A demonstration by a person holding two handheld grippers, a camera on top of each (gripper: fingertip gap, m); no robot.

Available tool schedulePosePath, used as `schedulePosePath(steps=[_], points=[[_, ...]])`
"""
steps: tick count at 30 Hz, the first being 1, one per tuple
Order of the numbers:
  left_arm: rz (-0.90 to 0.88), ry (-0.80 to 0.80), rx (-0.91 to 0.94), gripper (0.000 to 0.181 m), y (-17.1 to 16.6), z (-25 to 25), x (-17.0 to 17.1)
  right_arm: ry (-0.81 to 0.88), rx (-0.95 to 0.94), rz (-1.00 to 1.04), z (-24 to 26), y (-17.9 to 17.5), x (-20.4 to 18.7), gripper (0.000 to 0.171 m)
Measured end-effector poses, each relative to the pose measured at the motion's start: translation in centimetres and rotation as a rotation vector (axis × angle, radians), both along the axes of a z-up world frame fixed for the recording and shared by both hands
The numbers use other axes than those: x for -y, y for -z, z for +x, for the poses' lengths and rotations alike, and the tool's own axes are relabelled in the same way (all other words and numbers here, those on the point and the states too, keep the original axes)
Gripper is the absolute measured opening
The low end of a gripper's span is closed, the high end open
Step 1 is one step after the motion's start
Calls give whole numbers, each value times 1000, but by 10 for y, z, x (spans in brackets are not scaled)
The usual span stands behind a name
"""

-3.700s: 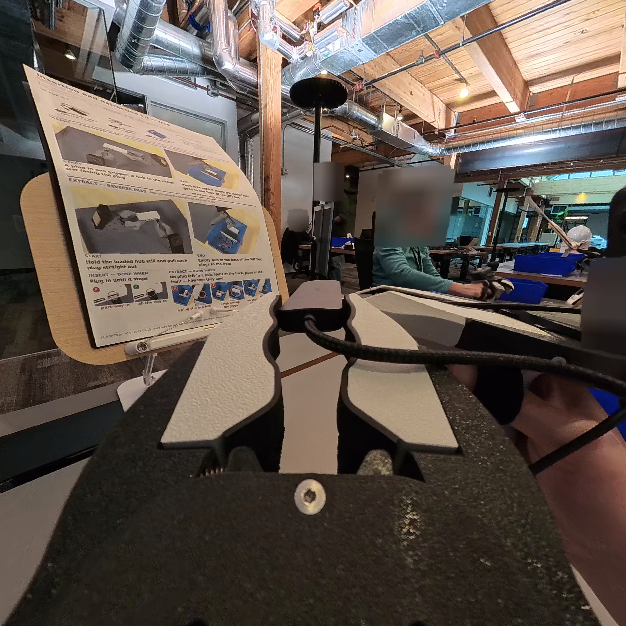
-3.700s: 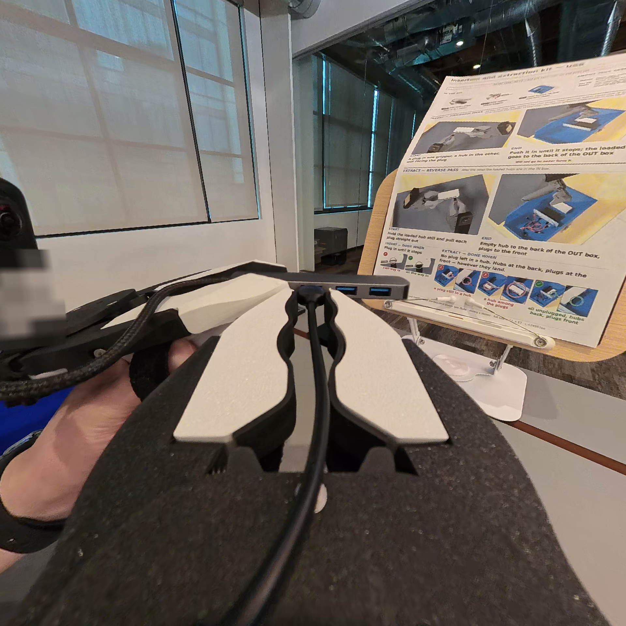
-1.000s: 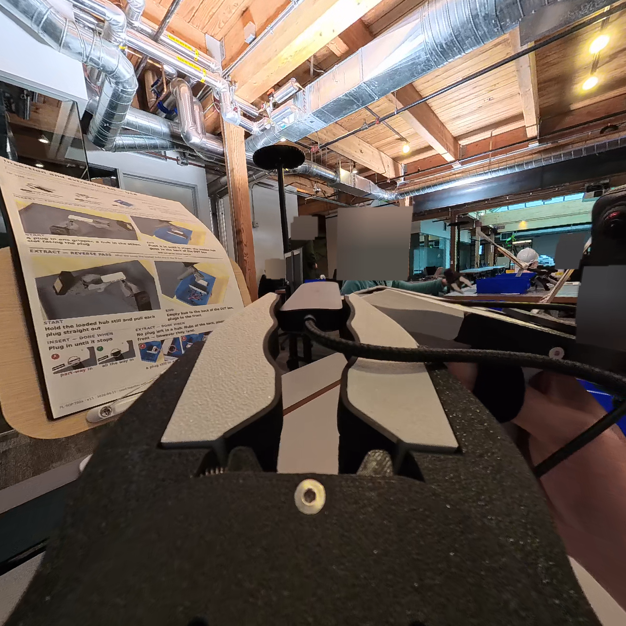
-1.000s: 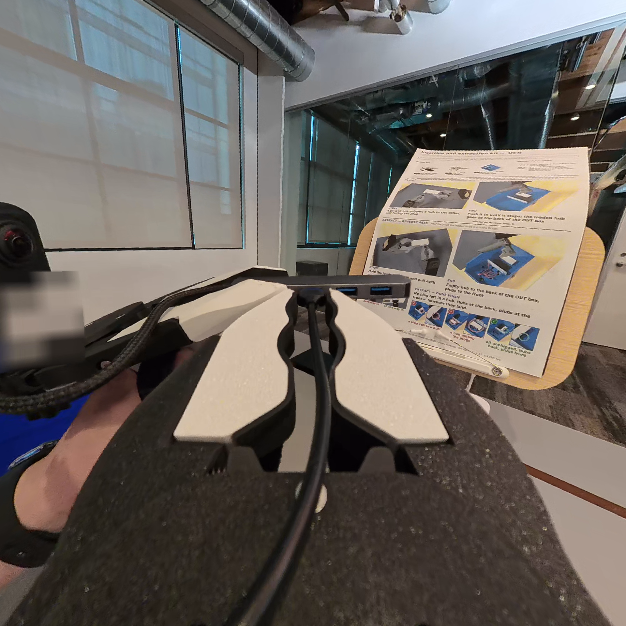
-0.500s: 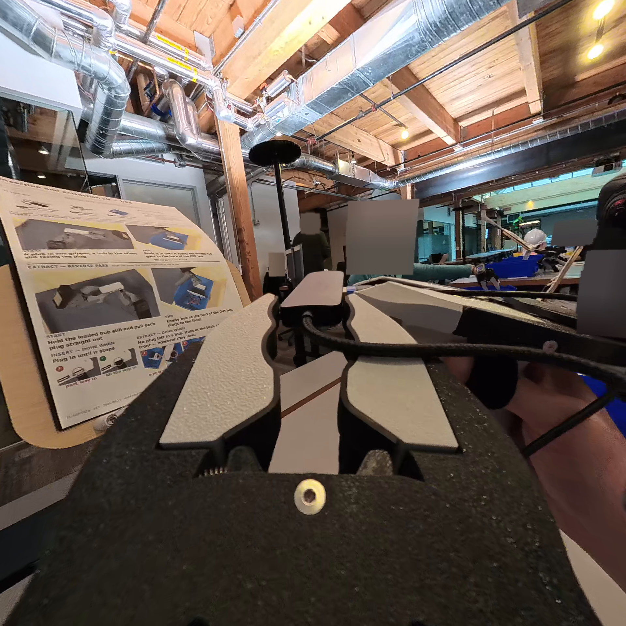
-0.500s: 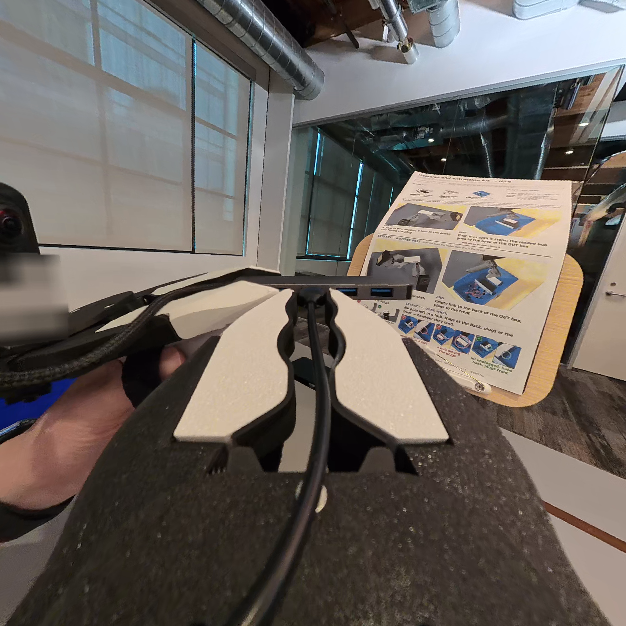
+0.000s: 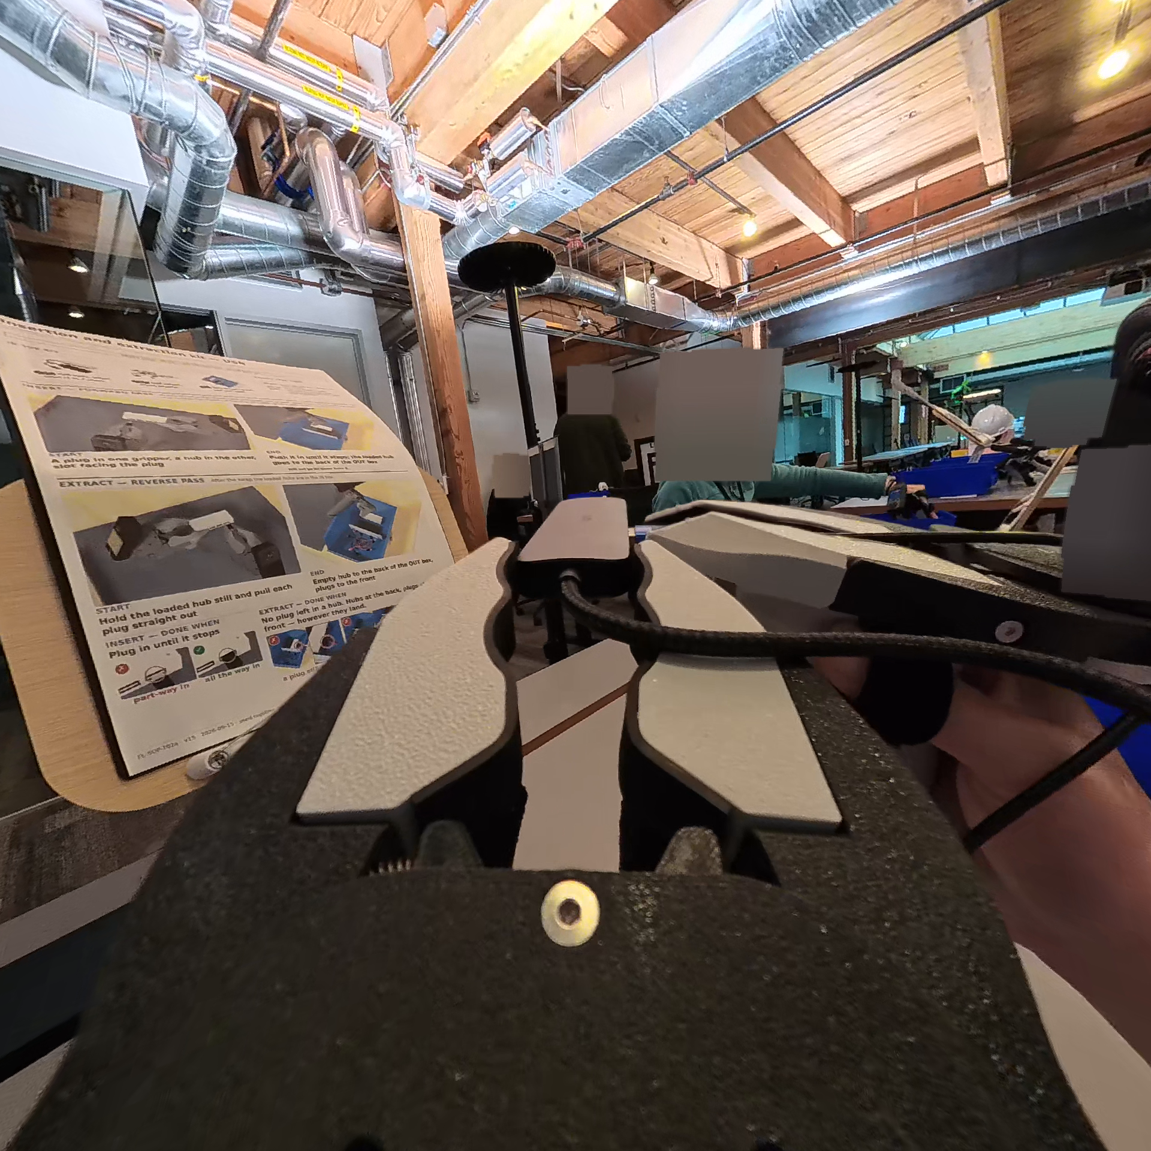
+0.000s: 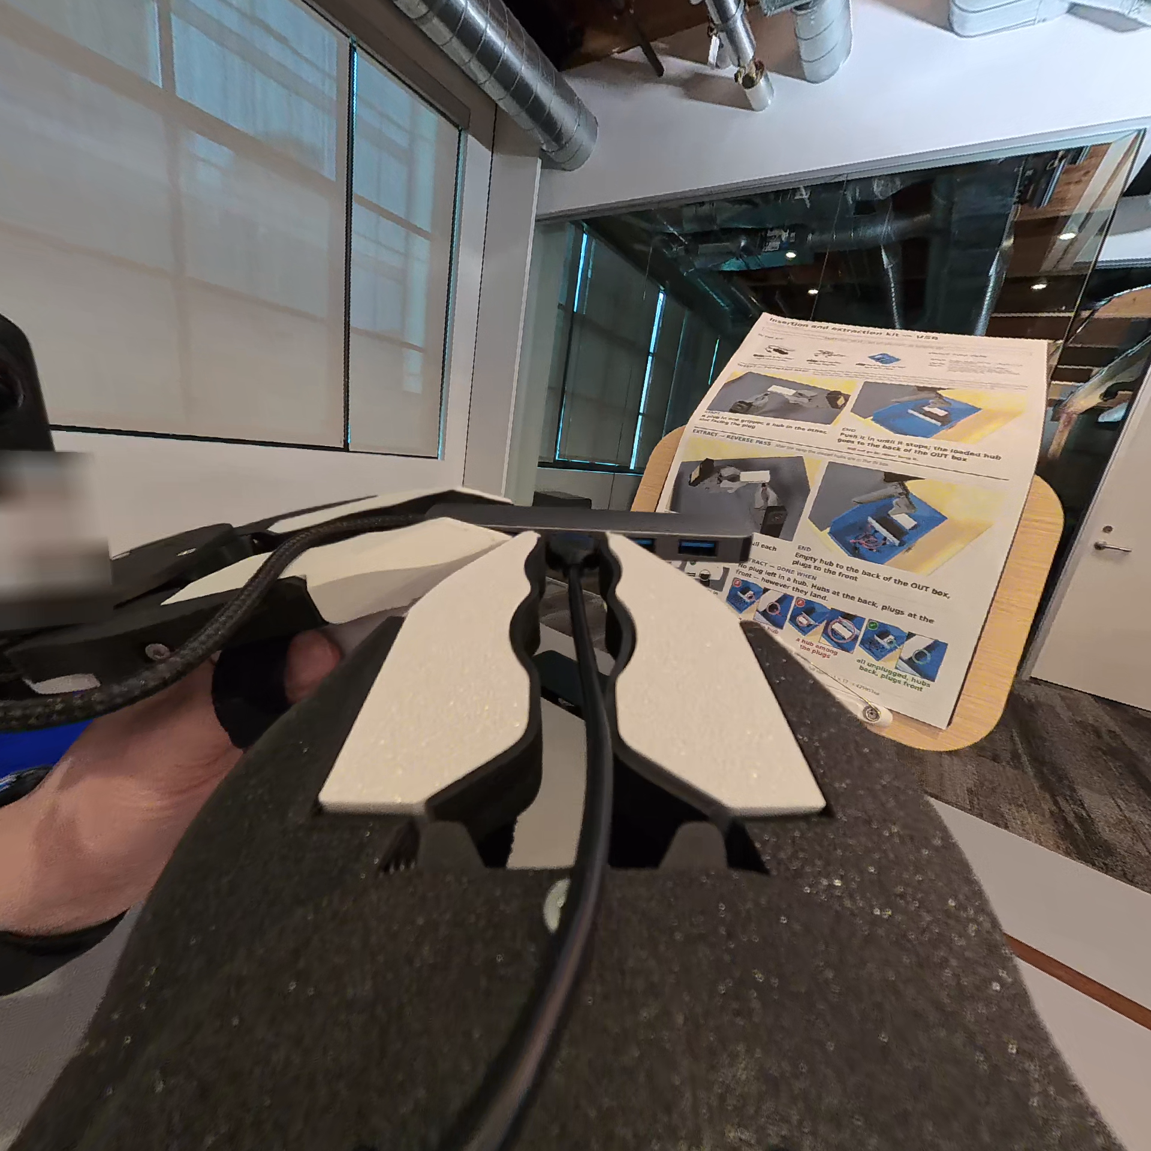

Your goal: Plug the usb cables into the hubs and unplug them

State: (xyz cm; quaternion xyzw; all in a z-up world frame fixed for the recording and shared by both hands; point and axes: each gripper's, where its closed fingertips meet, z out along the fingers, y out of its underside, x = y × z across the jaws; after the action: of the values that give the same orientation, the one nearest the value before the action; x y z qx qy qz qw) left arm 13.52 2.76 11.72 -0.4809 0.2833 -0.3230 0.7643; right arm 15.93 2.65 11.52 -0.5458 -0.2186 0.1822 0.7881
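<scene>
Left tool (image 7: 573,560) clamped shut, level; right tool (image 8: 570,551) clamped shut, meeting it tip to tip at right angles.

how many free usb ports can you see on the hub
2: blue ports side by side on the hub face, one just right of the inserted plug, one nearer the hub's right end. Others may be hidden.

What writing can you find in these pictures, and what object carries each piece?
Instruction sheet on wooden stand: printed headings and captions, legible; I do not quote writing.
Yellow labels on ceiling pipes: too small to read.
Hub, plug: no writing visible.
</scene>
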Motion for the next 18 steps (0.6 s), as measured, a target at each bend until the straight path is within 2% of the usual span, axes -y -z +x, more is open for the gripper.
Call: schedulePosePath(steps=[18], points=[[58,-19,3,35,-5,3,10,-23,-20,25,-1,-4,7,15]])
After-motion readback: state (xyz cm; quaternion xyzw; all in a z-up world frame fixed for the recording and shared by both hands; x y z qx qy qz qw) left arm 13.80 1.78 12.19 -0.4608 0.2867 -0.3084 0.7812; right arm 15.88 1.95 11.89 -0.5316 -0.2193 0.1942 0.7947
